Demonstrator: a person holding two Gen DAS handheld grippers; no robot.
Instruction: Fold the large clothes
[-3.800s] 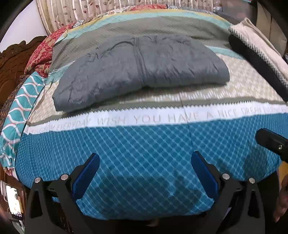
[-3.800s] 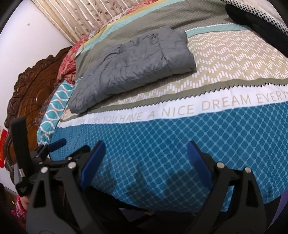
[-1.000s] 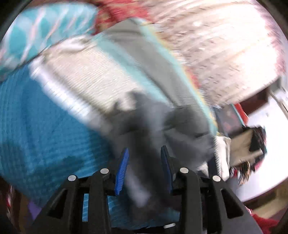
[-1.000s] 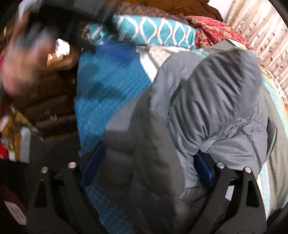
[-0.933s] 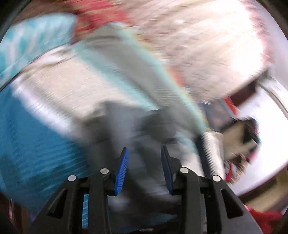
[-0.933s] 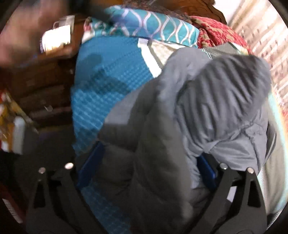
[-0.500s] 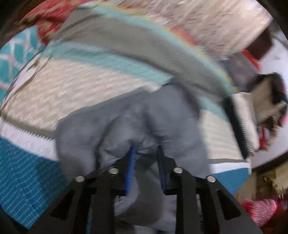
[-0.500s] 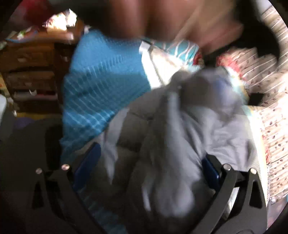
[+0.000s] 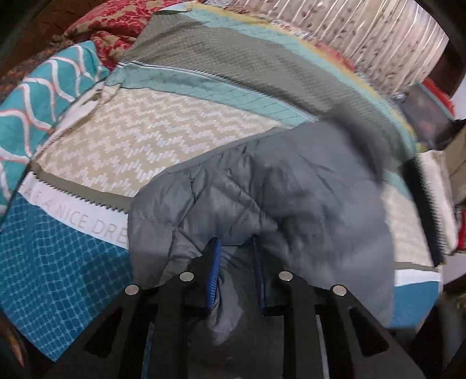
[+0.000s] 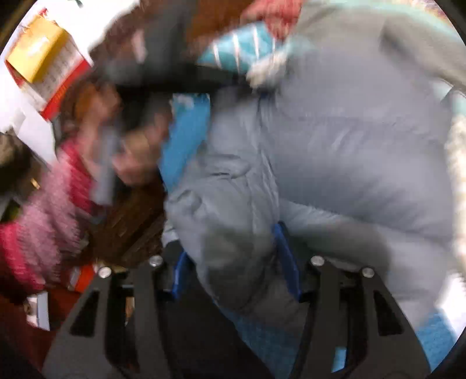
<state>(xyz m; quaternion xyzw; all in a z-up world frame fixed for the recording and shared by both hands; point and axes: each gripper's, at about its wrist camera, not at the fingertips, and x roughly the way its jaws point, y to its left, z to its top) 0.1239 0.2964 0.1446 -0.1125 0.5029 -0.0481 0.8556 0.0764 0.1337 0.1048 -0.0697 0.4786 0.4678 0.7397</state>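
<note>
A grey quilted puffer jacket [image 9: 291,186] lies bunched on the patterned bedspread [image 9: 145,140], towards the bed's right part. My left gripper [image 9: 236,247] is shut on a fold of the jacket's near edge, blue pads pinching the fabric. In the right wrist view the same jacket [image 10: 335,145] fills the frame, blurred by motion. My right gripper [image 10: 233,245] is shut on a thick bunch of the jacket, its jaws still fairly wide around the padding.
A teal wave-pattern pillow [image 9: 35,96] and a red floral one [image 9: 116,26] lie at the bed's head. A folded black-and-white textile [image 9: 431,186] lies at the right edge. A person in a pink sweater [image 10: 43,204] and a yellow-red box [image 10: 43,58] are beside the bed.
Both grippers went from open and away from the jacket to shut on it. In the last second the jacket was pulled and swung across the bed; the right jaws closed tighter on it.
</note>
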